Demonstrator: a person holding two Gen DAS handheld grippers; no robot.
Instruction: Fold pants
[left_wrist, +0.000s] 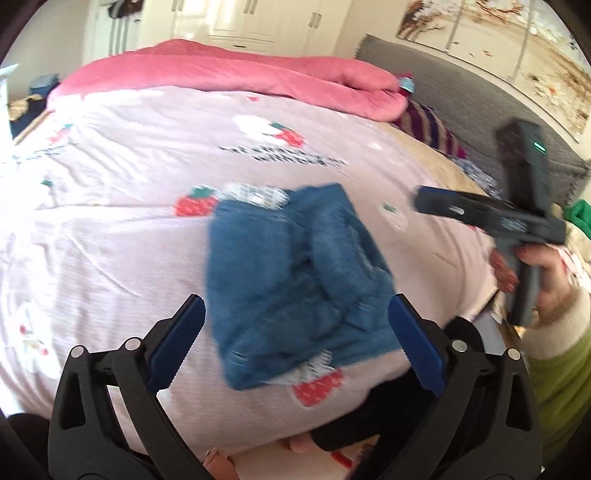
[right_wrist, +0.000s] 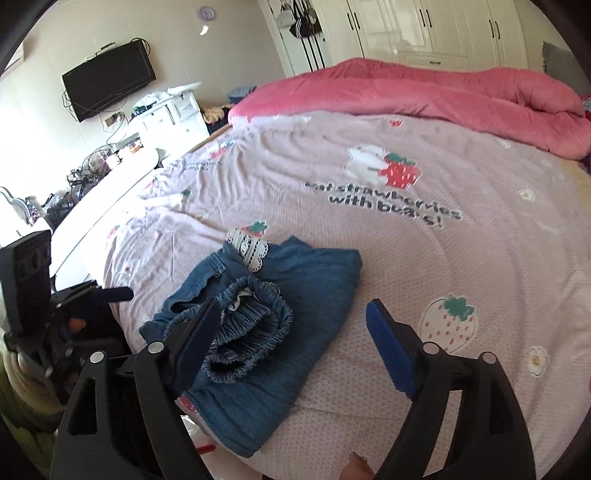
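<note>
The pants (right_wrist: 266, 325), blue denim, lie folded into a compact bundle on the pink strawberry-print bedspread (right_wrist: 424, 258), near the bed's front edge. The elastic waistband sits bunched on top, and a white lace trim (right_wrist: 249, 249) shows at the far end.

The left gripper (left_wrist: 295, 332) hangs above the bundle with its jaws spread wide; in its own view the pants show in the gap between the two blue pads, but the pads are clear of the cloth and hold nothing.

The right gripper (right_wrist: 295, 336) is also wide open and empty. In its view its left finger overlaps the near edge of the bundle, while its right finger stands over bare bedspread beside it. Seen from the left wrist, it is held up in a hand (left_wrist: 535, 266), off to the right of the pants and apart from them.

A rolled pink quilt (right_wrist: 424, 92) lies along the bed's far side, well apart from the pants.
</note>
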